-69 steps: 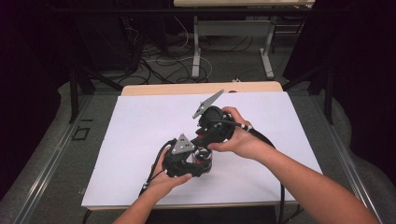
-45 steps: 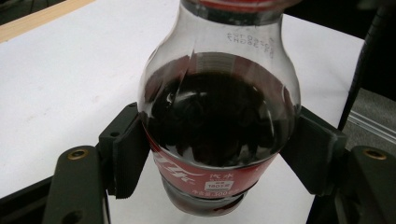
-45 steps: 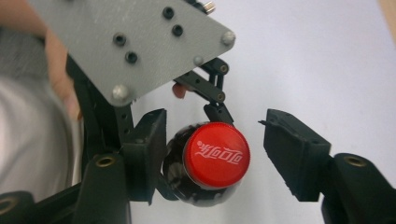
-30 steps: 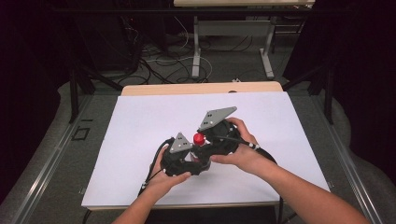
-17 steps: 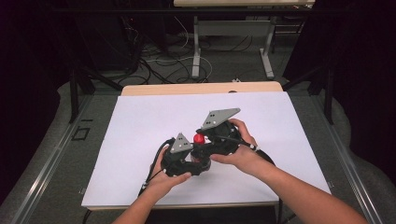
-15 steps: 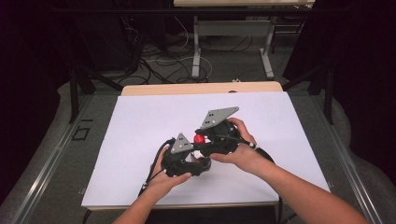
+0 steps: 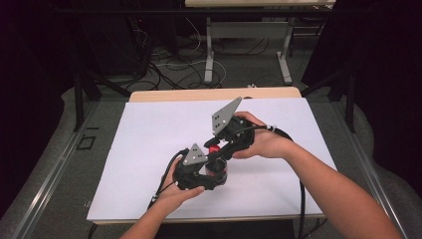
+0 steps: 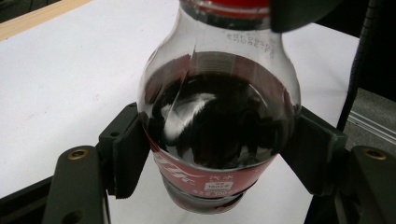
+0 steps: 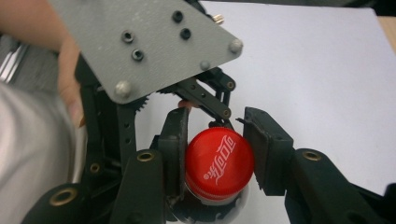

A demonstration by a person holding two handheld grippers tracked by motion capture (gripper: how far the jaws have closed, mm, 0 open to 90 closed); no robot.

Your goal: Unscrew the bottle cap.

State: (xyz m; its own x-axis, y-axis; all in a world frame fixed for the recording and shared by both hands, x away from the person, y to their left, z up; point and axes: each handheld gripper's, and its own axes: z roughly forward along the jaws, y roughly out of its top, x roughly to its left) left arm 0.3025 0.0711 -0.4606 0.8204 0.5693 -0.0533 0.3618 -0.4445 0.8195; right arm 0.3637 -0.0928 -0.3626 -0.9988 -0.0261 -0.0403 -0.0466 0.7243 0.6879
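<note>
A cola bottle with dark drink and a red label stands on the white sheet. My left gripper is shut on its body, with a pad pressed to each side. The bottle's red cap sits between the pads of my right gripper, which is shut on it from above. In the high view the left gripper holds the bottle near the table's front middle. The right gripper sits over the cap.
The white sheet covers most of the wooden table. In the right gripper view the left gripper's grey plate and a hand lie close behind the cap. Cables trail off the front edge. Table legs and floor cables lie beyond.
The right gripper came down from above the bottle and closed around the red cap. Since then it has turned, and its grey plate now stands steeper. The left gripper has kept hold of the bottle.
</note>
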